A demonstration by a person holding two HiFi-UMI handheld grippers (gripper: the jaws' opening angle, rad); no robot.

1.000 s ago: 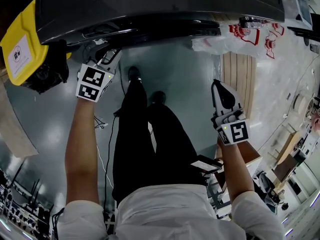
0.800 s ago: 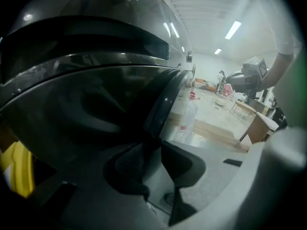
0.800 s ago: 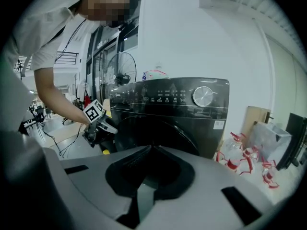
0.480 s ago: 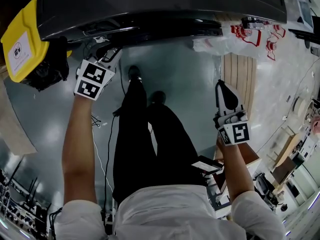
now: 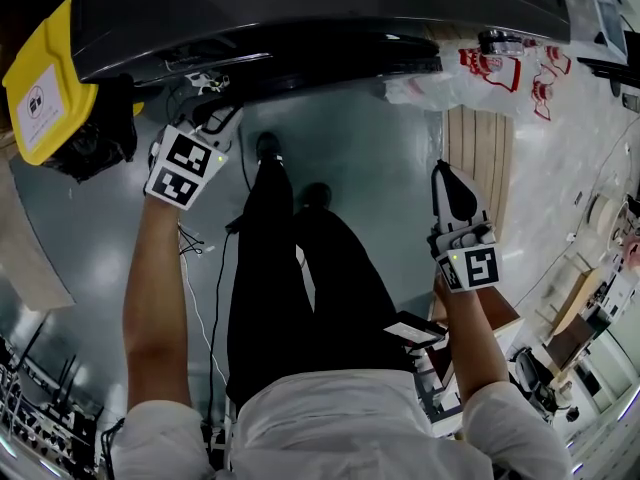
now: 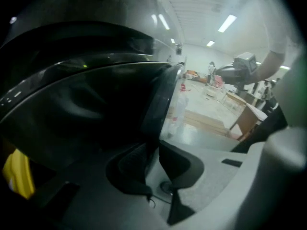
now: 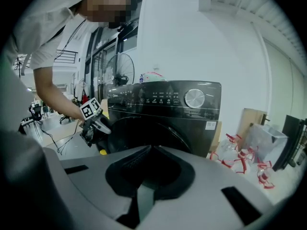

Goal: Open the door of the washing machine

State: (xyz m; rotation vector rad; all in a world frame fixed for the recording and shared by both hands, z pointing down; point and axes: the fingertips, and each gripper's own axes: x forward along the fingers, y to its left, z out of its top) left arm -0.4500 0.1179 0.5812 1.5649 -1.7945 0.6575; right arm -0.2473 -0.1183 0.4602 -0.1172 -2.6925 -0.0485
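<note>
Finish closing the left tool, lately narrowing yet still parted, on the rim of the washing machine door standing between its jaws, then draw squarely outward, keeping the closed, empty right tool well clear.

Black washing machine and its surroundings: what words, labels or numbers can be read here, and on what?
Nothing can be read for certain.
Black washing machine, control panel marks: too small.
White sticker on its front: too small.
White label on the yellow sheet: blurred.
Red print on clear plastic bags: unreadable.
</note>
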